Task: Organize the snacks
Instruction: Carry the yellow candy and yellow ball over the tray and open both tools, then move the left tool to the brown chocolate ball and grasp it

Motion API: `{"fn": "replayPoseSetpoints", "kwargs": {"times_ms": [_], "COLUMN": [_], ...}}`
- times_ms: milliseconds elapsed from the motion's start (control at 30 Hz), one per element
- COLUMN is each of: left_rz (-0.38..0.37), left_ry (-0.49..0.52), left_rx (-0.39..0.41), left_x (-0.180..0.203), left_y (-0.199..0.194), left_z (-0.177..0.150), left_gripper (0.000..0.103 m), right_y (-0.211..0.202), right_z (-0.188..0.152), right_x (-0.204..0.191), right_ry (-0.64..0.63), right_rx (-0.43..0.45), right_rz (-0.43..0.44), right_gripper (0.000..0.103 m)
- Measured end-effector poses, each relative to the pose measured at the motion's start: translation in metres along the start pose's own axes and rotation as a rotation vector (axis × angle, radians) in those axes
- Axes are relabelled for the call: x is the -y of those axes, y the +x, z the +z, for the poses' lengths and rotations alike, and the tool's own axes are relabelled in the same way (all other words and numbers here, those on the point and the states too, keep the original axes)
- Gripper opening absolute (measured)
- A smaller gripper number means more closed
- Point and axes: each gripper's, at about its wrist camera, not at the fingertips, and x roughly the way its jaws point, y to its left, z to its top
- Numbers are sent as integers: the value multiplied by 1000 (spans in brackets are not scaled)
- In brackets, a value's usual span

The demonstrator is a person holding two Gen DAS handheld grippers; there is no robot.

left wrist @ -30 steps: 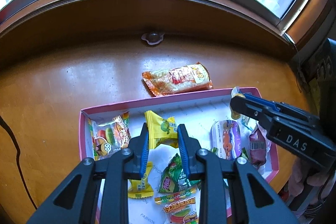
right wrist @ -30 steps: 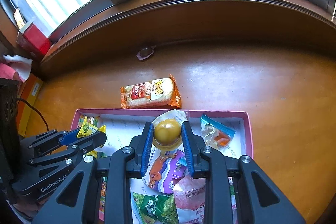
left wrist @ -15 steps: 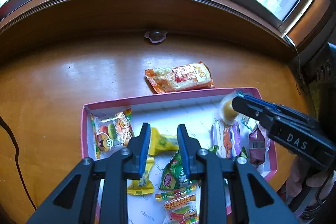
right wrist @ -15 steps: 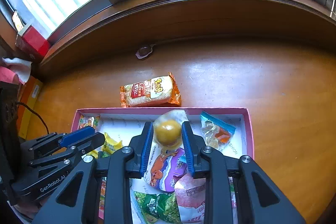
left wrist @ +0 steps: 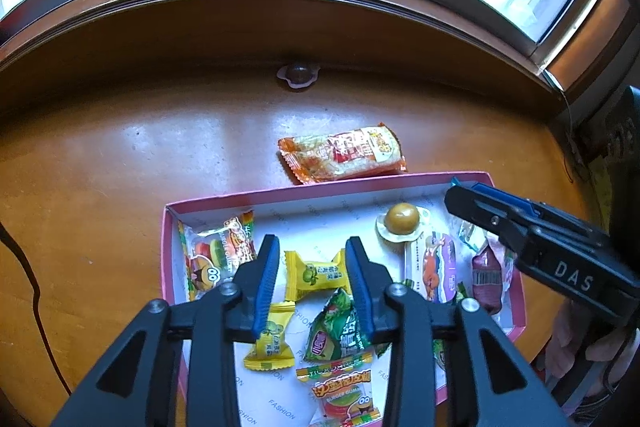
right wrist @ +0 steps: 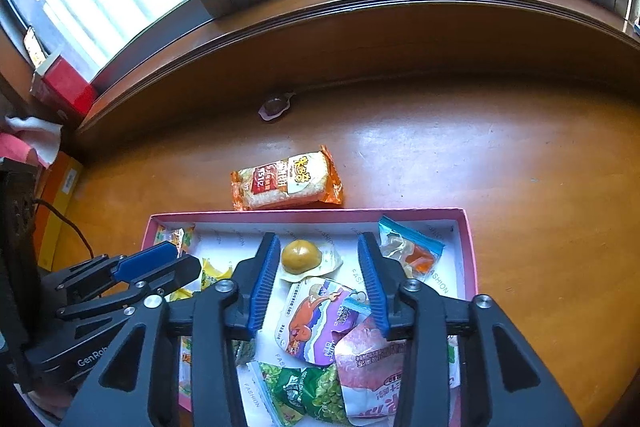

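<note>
The pink-rimmed box (left wrist: pixel 400 183) holds nearly all the snacks and lies directly beneath both grippers. Judged from the present layout, the sorting is mostly done. One item, the orange snack packet (left wrist: pixel 342 153), lies on the wooden table (left wrist: pixel 120 155) just beyond the far rim of the box, ahead of both sets of fingers. A small sealed jelly cup (left wrist: pixel 298 75) sits farther ahead, against the window ledge; whether it counts among the snacks cannot be told.

Left gripper (left wrist: pixel 312 259): the jaws have just been opening and stand slightly apart. A yellow candy (left wrist: pixel 318 273) lies on the box floor between the blue pads, which do not press on it. A burger-gummy packet (left wrist: pixel 218 255) lies just to the left of the fingers; a second yellow candy (left wrist: pixel 268 343) and a green packet (left wrist: pixel 340 331) lie nearer the wrist.

Right gripper (right wrist: pixel 318 265): the jaws have likewise just been opening. The round yellow-brown sweet in a clear wrapper (right wrist: pixel 302 257) rests on the box floor between the pads, released. A purple-lidded cup (right wrist: pixel 316 319) lies just behind it; a clear packet with orange contents (right wrist: pixel 412 251) lies to the right.
</note>
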Motion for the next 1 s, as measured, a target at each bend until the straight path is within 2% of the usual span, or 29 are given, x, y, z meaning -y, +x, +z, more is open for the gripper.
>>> {"fn": "replayPoseSetpoints", "kwargs": {"times_ms": [200,367,1000], "left_rz": [20,35,59], "left_ry": [-6,-6,37], "left_rx": [9,22,69], "left_x": [-5,-9,-11], "left_y": [-3,-6,13], "left_z": [6,14,79], "left_gripper": [46,49,49], "right_y": [-2,-2,2], "right_z": [1,3,30], "right_x": [-4,-6,-3], "right_ry": [-6,0,3], "right_rx": [6,9,30], "right_rz": [1,2,1], "right_gripper": [49,51,52]}}
